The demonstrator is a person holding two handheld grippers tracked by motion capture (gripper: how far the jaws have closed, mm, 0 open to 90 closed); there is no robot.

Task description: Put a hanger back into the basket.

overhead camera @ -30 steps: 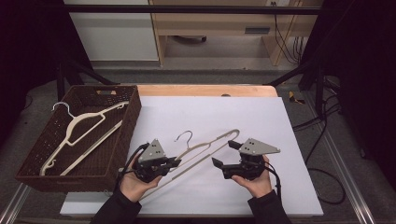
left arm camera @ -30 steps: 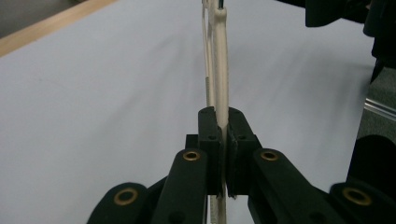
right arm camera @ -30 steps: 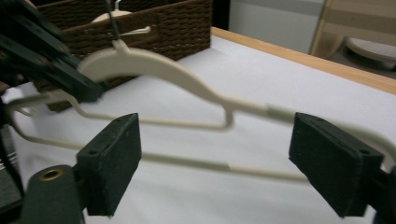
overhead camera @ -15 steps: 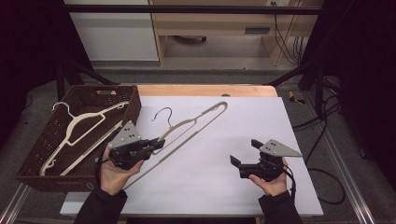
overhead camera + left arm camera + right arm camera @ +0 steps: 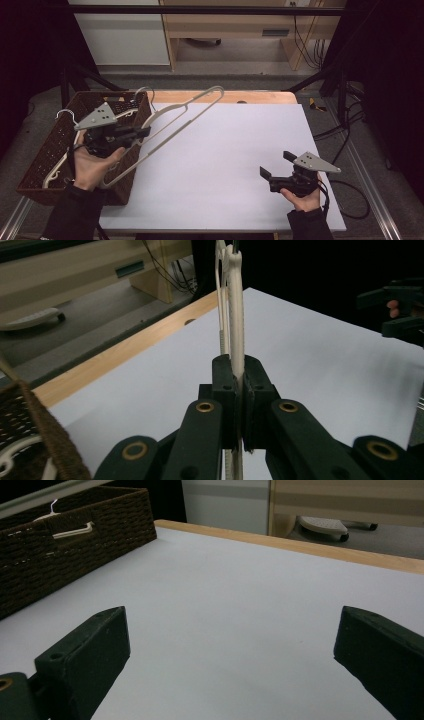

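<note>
A cream hanger (image 5: 172, 135) hangs tilted in the air, its lower end over the right rim of the dark wicker basket (image 5: 35, 187). My left gripper (image 5: 144, 133) is shut on it near its hook end; in the left gripper view both jaws pinch the hanger's thin bar (image 5: 235, 305) at my left gripper (image 5: 239, 385). My right gripper (image 5: 278, 165) rests low at the front right of the white table (image 5: 235, 130). Its jaws have just been opening and stand wide apart with nothing between them, as my right gripper (image 5: 230, 645) shows over bare table.
Another cream hanger (image 5: 60, 162) lies inside the basket; its end pokes over the rim (image 5: 70, 530). A wooden strip (image 5: 260, 96) edges the table's far side. Shelving and cables stand beyond it. Metal rails run along both sides.
My left gripper has lifted the hanger up and to the left, from the table's middle to the basket's edge. My right gripper let go, opened and drew back to the right.
</note>
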